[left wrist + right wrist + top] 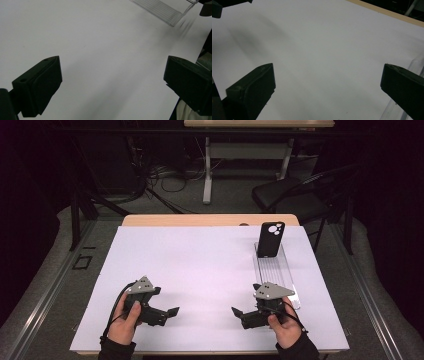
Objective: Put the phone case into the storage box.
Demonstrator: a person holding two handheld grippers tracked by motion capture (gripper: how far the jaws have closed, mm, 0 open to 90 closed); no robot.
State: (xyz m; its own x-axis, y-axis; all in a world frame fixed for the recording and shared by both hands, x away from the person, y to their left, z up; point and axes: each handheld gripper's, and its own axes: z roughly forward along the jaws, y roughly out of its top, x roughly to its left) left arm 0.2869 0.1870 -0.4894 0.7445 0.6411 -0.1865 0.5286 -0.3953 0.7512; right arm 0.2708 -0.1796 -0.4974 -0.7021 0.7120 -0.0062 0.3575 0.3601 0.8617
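Observation:
A black phone (270, 239) stands upright at the far end of a clear ribbed plastic holder (281, 276) on the right of the white table cover (200, 265). My left gripper (171, 313) lies low over the front left of the cover and points right; its jaws are wide open with nothing between them (112, 67). My right gripper (237, 312) is at the front right beside the holder's near end and points left, likewise open and empty (327, 72). A corner of the holder (162, 10) appears in the left gripper view, and its edge (415, 63) in the right gripper view.
The wooden table edge (200, 220) runs along the back of the cover. Beyond the table are a dark chair (295, 195), a second desk (250, 150) and floor cables (170, 177). Bare white cover lies between the two grippers.

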